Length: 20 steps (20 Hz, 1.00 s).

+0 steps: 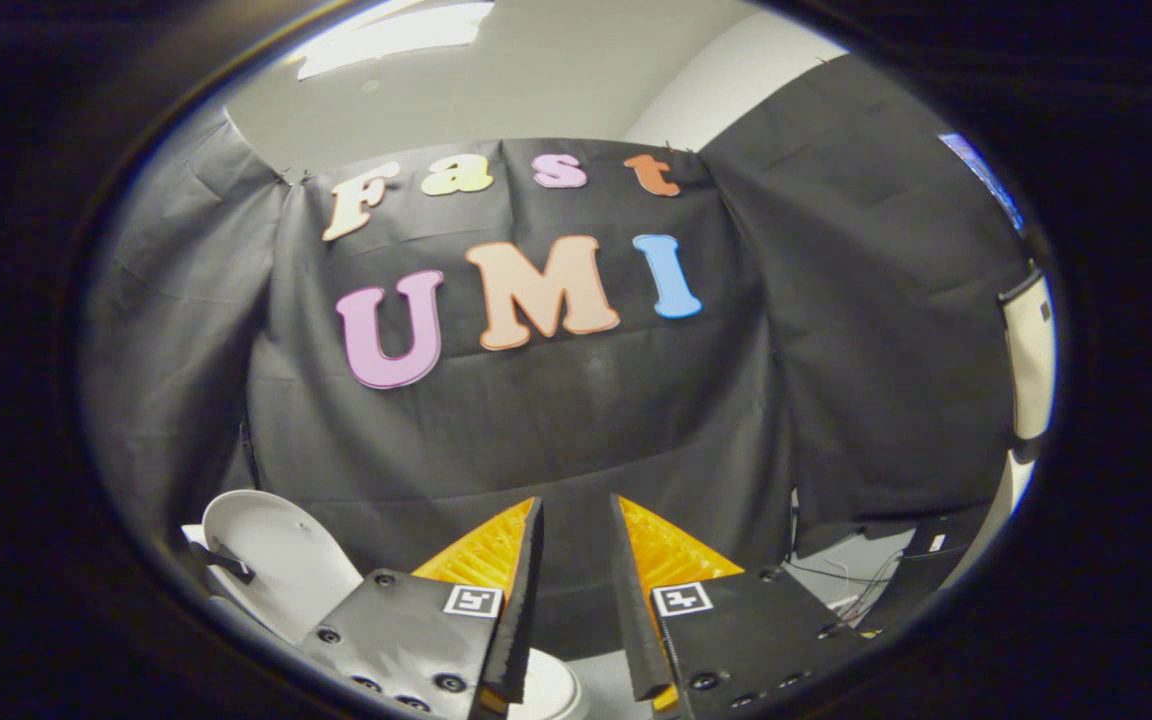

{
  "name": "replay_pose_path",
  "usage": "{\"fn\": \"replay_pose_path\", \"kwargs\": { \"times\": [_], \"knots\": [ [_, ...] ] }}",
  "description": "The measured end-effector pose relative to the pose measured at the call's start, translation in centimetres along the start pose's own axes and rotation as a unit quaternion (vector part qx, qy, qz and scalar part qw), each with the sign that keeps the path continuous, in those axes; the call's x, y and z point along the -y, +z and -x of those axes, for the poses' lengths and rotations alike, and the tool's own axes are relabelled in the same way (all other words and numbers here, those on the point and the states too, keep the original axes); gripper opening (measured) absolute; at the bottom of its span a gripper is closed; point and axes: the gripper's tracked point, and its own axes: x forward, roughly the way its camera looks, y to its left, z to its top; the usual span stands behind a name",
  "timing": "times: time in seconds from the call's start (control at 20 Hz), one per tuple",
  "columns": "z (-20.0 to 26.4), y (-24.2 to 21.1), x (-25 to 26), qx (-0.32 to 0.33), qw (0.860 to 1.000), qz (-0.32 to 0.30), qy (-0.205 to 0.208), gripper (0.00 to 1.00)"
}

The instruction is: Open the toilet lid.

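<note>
The white toilet lid (271,555) stands to the left of my fingers, tilted up, with its flat face showing and a small black piece (221,560) on its left side. A curved white part of the toilet (551,692) shows low down under the left finger (521,590). My gripper (576,505) is open, with a narrow gap between the fingers and nothing in it. It is raised and aimed at the black cloth wall, to the right of the lid and apart from it.
Black cloth walls (556,410) close the booth ahead and on both sides. Loose cables (851,580) lie on the pale floor to the right of the fingers. A white upright object (1031,360) stands at the far right.
</note>
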Motion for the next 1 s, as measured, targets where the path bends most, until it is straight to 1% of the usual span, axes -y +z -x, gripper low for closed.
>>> {"fn": "replay_pose_path", "kwargs": {
  "times": [0.1, 0.2, 0.3, 0.4, 0.45, 0.6, 0.7, 0.8, 1.0],
  "knots": [
    [0.3, -1.9, 2.0, -0.028, 1.000, -0.010, 0.003, 0.41],
    [0.9, -4.0, 3.1, -0.063, 0.998, -0.009, 0.019, 0.41],
    [1.9, -5.9, 2.8, -0.105, 0.992, 0.001, 0.064, 0.41],
    [2.8, -7.7, 3.0, -0.150, 0.983, 0.037, 0.097, 0.41],
    [3.3, -8.4, 3.2, -0.172, 0.977, 0.058, 0.116, 0.42],
    [4.7, -9.9, 3.6, -0.207, 0.960, 0.105, 0.160, 0.42],
    [5.2, -10.2, 4.4, -0.218, 0.953, 0.124, 0.168, 0.43],
    [5.7, -10.1, 4.9, -0.216, 0.952, 0.132, 0.173, 0.44],
    [6.5, -8.9, 5.7, -0.197, 0.956, 0.135, 0.169, 0.45]
  ]
}}
